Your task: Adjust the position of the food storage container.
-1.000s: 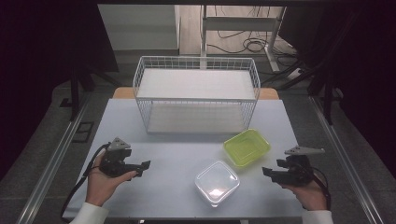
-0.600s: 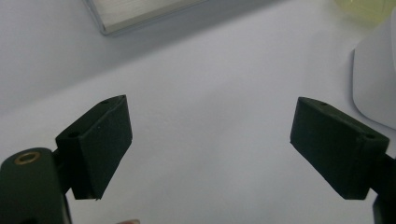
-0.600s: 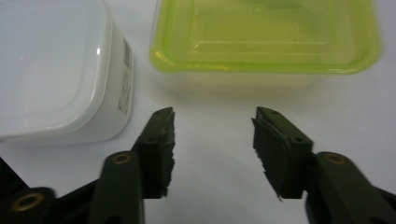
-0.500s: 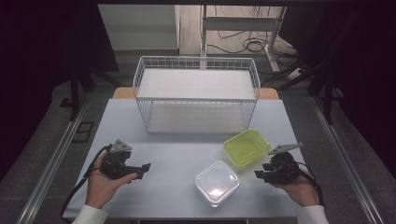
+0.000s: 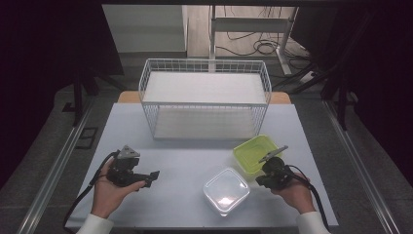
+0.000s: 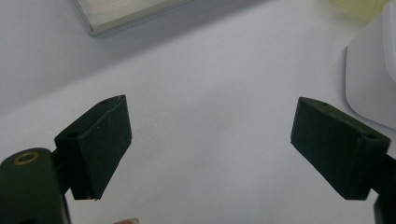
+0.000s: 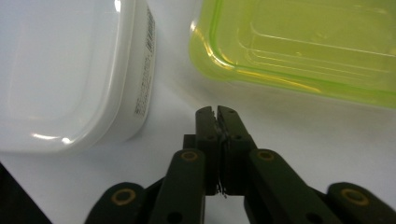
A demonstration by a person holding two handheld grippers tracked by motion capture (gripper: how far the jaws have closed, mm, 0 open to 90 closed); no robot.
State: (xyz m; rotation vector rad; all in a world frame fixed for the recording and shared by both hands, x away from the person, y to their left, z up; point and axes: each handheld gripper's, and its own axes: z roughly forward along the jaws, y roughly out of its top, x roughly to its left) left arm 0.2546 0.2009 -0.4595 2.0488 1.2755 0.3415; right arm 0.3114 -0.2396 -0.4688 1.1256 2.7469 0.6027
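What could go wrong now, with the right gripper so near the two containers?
1. The right gripper is shut on nothing, its tips just short of the green container; moving ahead may push it instead of gripping it.
2. The white container lies close beside; a sideways sweep could knock it.
3. The left gripper, open, is too far off to steady either.

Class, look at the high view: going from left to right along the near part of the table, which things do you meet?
Left gripper → clear box → green box → right gripper
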